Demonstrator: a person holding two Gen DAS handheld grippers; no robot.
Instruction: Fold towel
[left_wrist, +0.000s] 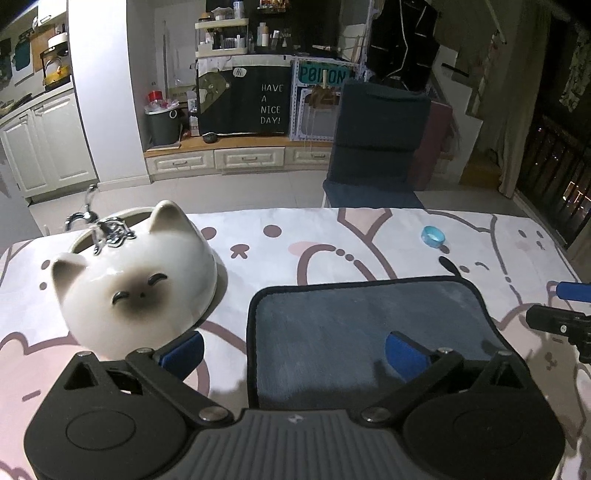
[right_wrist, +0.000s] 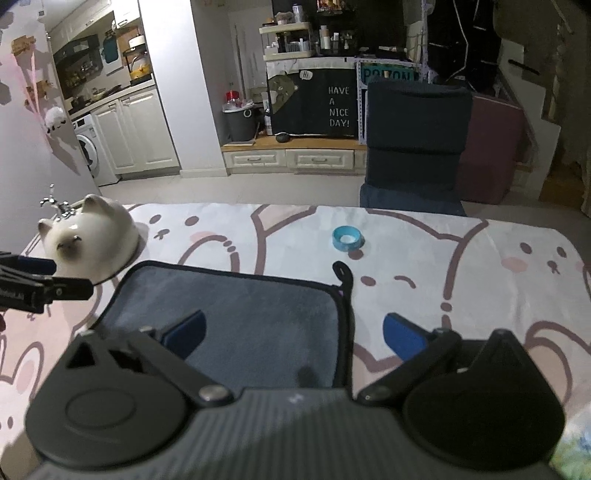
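Pink-and-white cartoon animals cover the cloth (left_wrist: 332, 240) spread over the desk, with a dim kitchen and living room beyond it. Nearest each camera sits the black gripper body with blue-padded fingers. The left gripper (left_wrist: 293, 349) has its fingers spread wide and empty, straddling the left hem of the towel: one pad is over the cloth by the cat bowl, the other over the grey pile. The right gripper (right_wrist: 293, 332) is likewise spread wide with nothing pinched, straddling the towel's right hem, its left pad over the towel and its right pad over the cloth.

The towel (left_wrist: 369, 325), grey-blue with a black binding, lies flat on the cloth between the two grippers, its far edge running straight across and a small black loop (right_wrist: 342, 275) sticking out at its far right corner. Just left of the towel stands a white ceramic cat-face bowl (left_wrist: 136, 280) with metal cutlery (left_wrist: 107, 229) poking out of it. Farther back on the cloth, beyond the loop, rests a blue tape roll (right_wrist: 347, 239). Past the desk's far edge stands a dark chair (left_wrist: 376, 144), and behind it a black cabinet cover reading "HAVE A NICE DAY!" (left_wrist: 271, 103).
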